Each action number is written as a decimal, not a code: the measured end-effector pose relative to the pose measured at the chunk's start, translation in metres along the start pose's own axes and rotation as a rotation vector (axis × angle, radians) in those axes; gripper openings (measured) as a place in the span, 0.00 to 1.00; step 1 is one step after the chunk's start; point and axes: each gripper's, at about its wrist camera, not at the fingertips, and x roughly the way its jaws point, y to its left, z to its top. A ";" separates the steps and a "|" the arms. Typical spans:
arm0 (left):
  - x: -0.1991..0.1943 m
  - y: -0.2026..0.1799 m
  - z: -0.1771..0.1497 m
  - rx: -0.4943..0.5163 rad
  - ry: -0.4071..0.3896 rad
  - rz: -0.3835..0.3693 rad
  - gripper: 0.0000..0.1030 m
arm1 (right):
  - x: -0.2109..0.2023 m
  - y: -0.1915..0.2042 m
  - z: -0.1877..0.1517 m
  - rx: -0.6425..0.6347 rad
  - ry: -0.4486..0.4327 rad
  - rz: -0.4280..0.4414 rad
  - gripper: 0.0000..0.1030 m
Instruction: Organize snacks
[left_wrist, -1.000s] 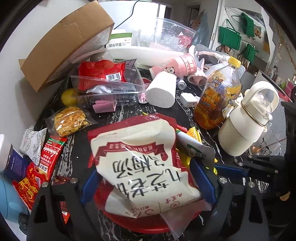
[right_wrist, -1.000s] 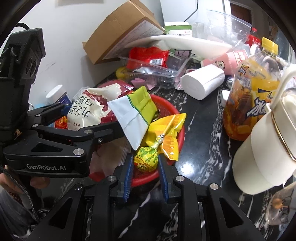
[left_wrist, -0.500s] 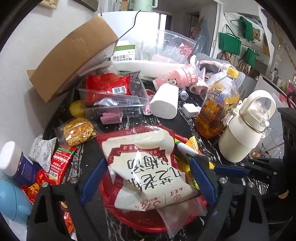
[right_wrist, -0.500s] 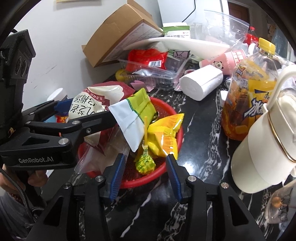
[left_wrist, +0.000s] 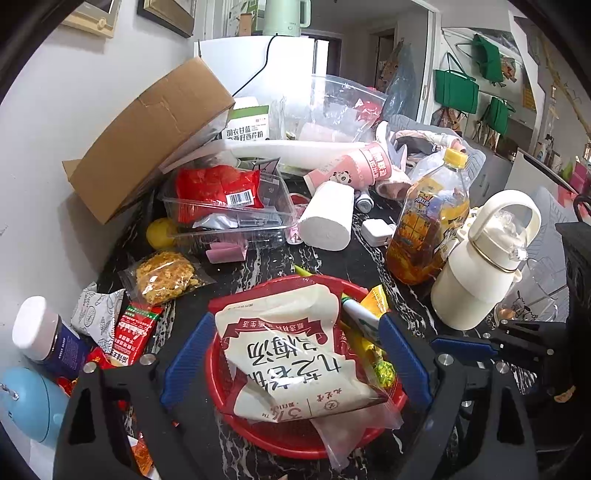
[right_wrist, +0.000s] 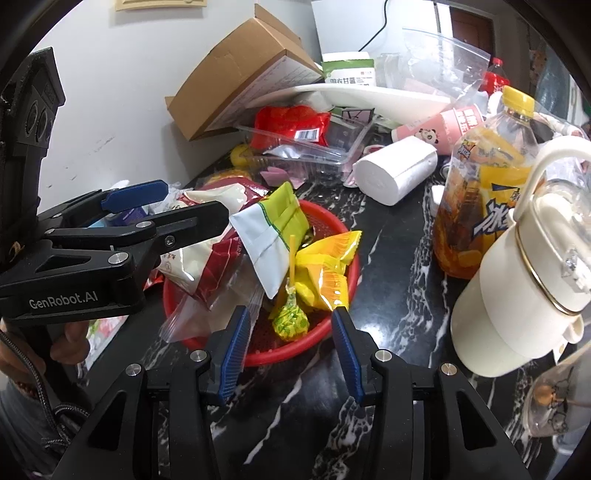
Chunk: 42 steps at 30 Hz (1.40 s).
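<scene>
On the crowded black desk (right_wrist: 399, 236), the heaped red basket (right_wrist: 332, 328) could spill its big white bag (left_wrist: 295, 354) if bumped by the left claw (left_wrist: 295, 354), spread wide around it without touching, or the right claw (right_wrist: 291, 332), half open and empty after just letting go.

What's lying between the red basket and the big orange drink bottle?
Nothing: between the red basket and the orange drink bottle is only bare black marble counter, clearest in the right wrist view.

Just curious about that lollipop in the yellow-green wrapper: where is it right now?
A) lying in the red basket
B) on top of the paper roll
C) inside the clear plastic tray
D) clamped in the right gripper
A: the lollipop lies in the red basket, untouched between the open jaws of the right gripper.
</scene>
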 end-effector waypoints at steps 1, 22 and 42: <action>-0.002 -0.001 0.000 0.001 -0.002 0.000 0.88 | -0.002 0.001 0.000 -0.001 -0.004 -0.003 0.44; -0.093 -0.018 -0.002 0.007 -0.094 0.042 0.88 | -0.094 0.037 -0.004 -0.027 -0.158 -0.078 0.48; -0.190 -0.033 -0.045 0.021 -0.161 0.112 0.88 | -0.185 0.083 -0.044 -0.037 -0.318 -0.165 0.61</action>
